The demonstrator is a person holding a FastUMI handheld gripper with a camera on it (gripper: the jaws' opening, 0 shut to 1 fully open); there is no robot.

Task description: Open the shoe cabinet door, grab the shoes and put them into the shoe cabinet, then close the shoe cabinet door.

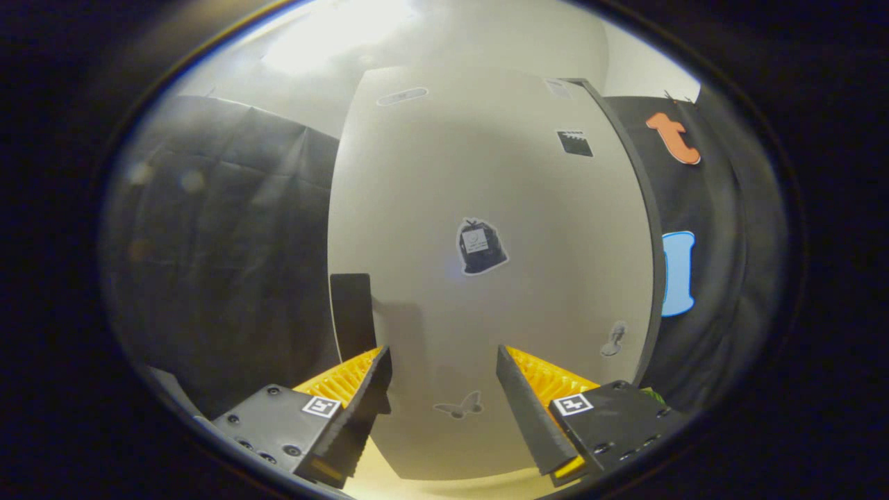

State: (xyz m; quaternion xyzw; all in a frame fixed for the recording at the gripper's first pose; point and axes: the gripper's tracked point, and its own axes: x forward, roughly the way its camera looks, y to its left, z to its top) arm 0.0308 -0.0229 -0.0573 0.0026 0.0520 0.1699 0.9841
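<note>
- Gripper (444,361) faces the shoe cabinet door (486,208) head-on, fingers spread wide with nothing between them.
- The pale door stands just ahead of the fingers and looks shut; its dark edge runs down the far side.
- A dark handle (352,316) sits at the door's near edge, just beyond one fingertip.
- Stickers dot the panel: a dark bag-shaped sticker (479,246) mid-door, a butterfly sticker (458,405) low between the fingers.
- Black cloth wall (229,243) hangs on both sides.

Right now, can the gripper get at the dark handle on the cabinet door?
Probably yes. The gripper is open and holds nothing, and the dark handle sits at the cabinet door's edge, just beyond one finger, with nothing between. It would need to shift sideways to bracket it.
</note>
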